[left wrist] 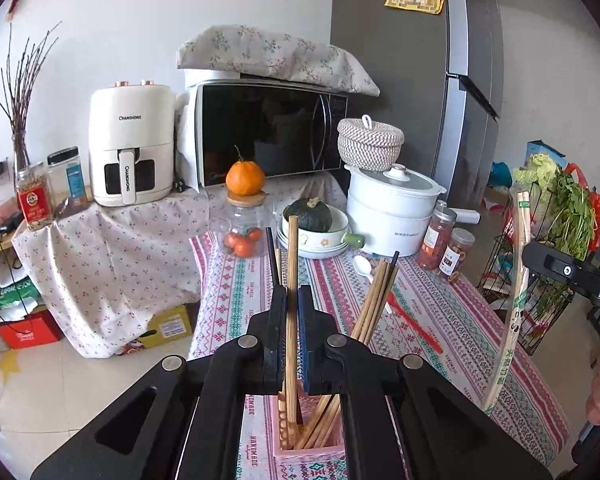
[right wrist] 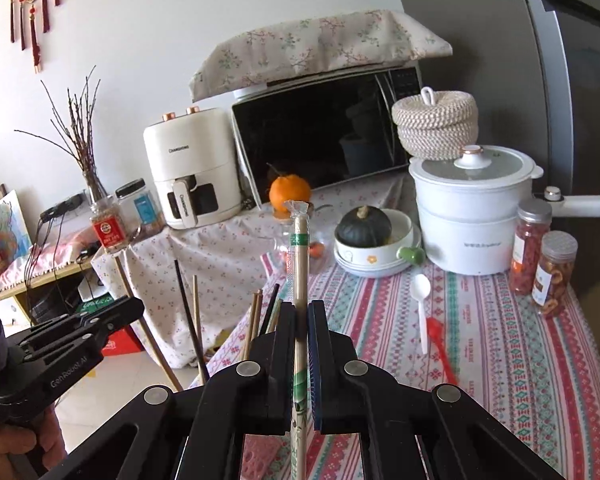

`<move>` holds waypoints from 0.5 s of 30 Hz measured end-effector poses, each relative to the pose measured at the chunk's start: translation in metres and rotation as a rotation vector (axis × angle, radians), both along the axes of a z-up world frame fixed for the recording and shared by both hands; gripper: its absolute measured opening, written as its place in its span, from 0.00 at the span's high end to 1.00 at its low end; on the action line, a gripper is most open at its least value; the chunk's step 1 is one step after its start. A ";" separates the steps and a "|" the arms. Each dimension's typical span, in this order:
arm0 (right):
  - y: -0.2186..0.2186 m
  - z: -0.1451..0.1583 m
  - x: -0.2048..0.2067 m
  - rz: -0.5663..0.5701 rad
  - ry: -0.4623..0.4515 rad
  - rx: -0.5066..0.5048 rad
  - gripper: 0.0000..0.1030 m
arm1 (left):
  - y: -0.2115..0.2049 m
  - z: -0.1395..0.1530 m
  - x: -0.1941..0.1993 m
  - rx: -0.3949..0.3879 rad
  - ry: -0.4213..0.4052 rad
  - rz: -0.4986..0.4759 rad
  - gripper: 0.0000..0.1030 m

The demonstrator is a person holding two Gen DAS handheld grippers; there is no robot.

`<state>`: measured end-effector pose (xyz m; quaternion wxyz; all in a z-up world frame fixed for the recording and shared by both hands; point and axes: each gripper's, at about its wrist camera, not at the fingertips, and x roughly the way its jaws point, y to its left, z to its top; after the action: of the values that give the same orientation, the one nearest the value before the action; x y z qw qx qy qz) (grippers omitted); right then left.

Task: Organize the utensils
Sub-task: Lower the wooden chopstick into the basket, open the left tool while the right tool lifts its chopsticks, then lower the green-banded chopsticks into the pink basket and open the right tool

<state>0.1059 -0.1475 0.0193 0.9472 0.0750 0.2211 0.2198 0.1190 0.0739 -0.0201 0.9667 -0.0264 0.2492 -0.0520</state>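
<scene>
**Both grippers clamp chopsticks over the table**

The table (left wrist: pixel 480 320), under a patterned cloth, carries a white pot (left wrist: pixel 392 216), a white spoon (right wrist: pixel 421 304) and a red utensil (right wrist: pixel 440 344). Only the left view shows the pink holder (left wrist: pixel 312 436) near the table's edge, with chopsticks (left wrist: pixel 374 304) leaning up and right. The left gripper (left wrist: pixel 293 300), jaws clenched on one wooden chopstick (left wrist: pixel 292 264), holds it nearly upright, lower end in the holder. The right gripper (right wrist: pixel 301 312) grips a wrapped pair (right wrist: pixel 300 256), pointing up and away.
</scene>
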 end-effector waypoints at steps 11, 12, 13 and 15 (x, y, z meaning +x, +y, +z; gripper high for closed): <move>0.024 0.004 0.000 -0.003 -0.043 0.020 0.95 | 0.007 0.000 -0.005 -0.012 0.116 0.006 0.52; 0.027 0.005 0.001 -0.006 -0.046 0.022 0.95 | 0.010 -0.002 -0.007 -0.004 0.139 0.016 0.50; 0.030 0.005 0.001 -0.009 -0.049 0.025 0.95 | 0.013 -0.005 -0.008 0.000 0.165 0.025 0.49; 0.035 0.004 0.003 -0.017 -0.053 0.036 0.95 | 0.022 -0.012 -0.011 0.003 0.224 0.044 0.39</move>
<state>0.1087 -0.1125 0.0237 0.9531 0.0879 0.1912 0.2175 0.1077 0.0960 -0.0325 0.9338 -0.0362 0.3549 -0.0271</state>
